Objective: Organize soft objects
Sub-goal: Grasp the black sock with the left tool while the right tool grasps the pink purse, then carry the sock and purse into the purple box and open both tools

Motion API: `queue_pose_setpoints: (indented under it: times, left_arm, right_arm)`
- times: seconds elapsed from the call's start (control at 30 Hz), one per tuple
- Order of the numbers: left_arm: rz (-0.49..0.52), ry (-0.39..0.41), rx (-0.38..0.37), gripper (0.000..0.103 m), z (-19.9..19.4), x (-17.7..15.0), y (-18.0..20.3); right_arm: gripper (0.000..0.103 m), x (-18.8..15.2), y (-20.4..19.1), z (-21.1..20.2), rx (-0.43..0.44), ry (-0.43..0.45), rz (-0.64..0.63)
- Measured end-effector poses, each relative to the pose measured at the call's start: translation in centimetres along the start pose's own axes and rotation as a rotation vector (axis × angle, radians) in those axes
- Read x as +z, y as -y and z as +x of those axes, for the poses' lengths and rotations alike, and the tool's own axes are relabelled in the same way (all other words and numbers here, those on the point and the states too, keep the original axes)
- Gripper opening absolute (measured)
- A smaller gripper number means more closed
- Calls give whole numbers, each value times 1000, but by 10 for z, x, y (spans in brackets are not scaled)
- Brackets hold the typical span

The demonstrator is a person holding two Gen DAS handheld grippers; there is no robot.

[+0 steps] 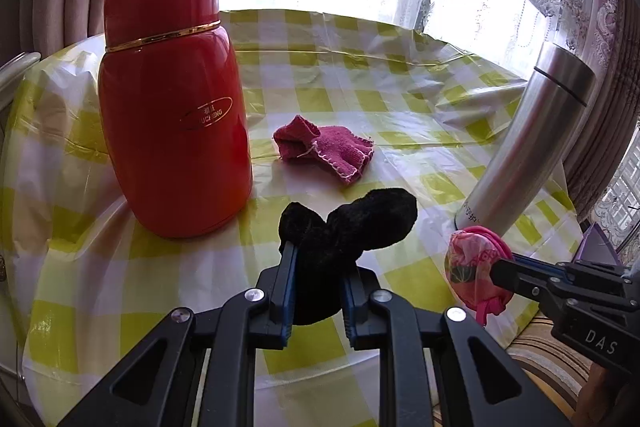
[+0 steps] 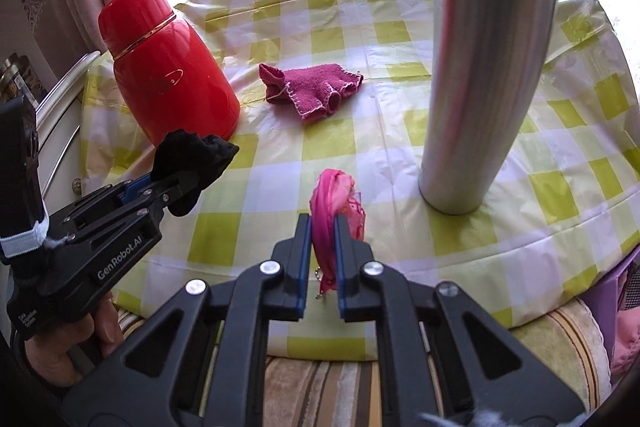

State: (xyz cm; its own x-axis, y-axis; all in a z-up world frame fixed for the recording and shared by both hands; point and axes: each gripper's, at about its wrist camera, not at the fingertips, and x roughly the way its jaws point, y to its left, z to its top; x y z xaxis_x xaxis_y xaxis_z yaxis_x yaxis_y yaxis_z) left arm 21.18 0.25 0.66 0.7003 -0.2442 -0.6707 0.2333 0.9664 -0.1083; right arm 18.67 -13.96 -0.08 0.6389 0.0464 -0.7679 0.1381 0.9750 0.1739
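Checked yellow-white tablecloth [image 1: 320, 99] over table, curtained window behind. Left to right: red flask [image 1: 172, 107] upright at left; magenta glove [image 1: 326, 151] flat mid-table, long axis roughly left-right, cuff toward flask, finger ends toward steel flask [image 1: 528, 147], which stands upright at right. Left gripper [image 1: 318, 263] clamped on black sock [image 1: 352, 223], held off the cloth near the front edge, just beside red flask base, free end pointing up-right. Right gripper [image 2: 322, 231] clamped on pink pouch [image 2: 338, 203], held edge-on, long axis vertical, near steel flask base. Glove well apart from both grippers, nothing between.
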Motion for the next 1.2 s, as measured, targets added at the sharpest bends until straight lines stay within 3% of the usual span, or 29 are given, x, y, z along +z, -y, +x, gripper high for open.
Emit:
queue_pose_setpoints:
  times: [0.23, 0.43, 0.77, 1.2]
  left_arm:
    - [22, 32, -35, 20, -27, -7, 29]
    - [47, 54, -122, 20, -48, -7, 70]
    - [134, 47, -303, 20, -70, -11, 164]
    - [273, -60, -535, 20, -67, -21, 299]
  right_arm:
    - [13, -13, 29, -48, -10, 50, 17]
    - [13, -21, 77, -92, -60, 77, 73]
    - [13, -48, 177, -161, -268, 135, 140]
    - [13, -89, 286, -221, -493, 133, 250]
